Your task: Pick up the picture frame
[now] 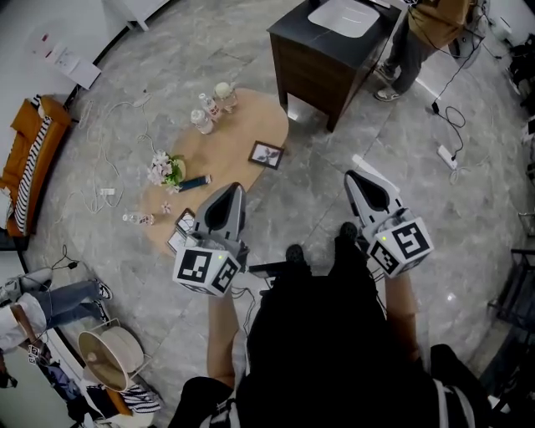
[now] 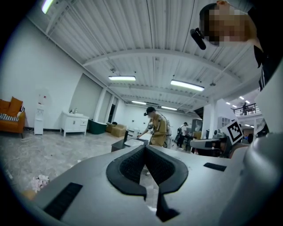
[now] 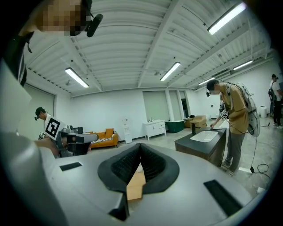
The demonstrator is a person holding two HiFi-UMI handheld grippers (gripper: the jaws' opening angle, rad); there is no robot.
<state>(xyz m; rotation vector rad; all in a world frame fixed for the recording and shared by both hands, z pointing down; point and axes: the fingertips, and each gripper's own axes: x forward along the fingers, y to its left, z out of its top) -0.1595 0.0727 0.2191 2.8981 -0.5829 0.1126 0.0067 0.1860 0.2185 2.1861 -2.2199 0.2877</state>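
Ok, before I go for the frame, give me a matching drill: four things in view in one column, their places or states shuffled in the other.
Things:
1. picture frame
2. flowers
3. dark cabinet
4. left tongs

Places or states:
A. shut, nothing between them
B. on the floor past the table, with a white basin on top
C. lying flat near the right edge of the wooden table
D. near the table's left edge

Pairs: 1-C, 2-D, 3-B, 4-A
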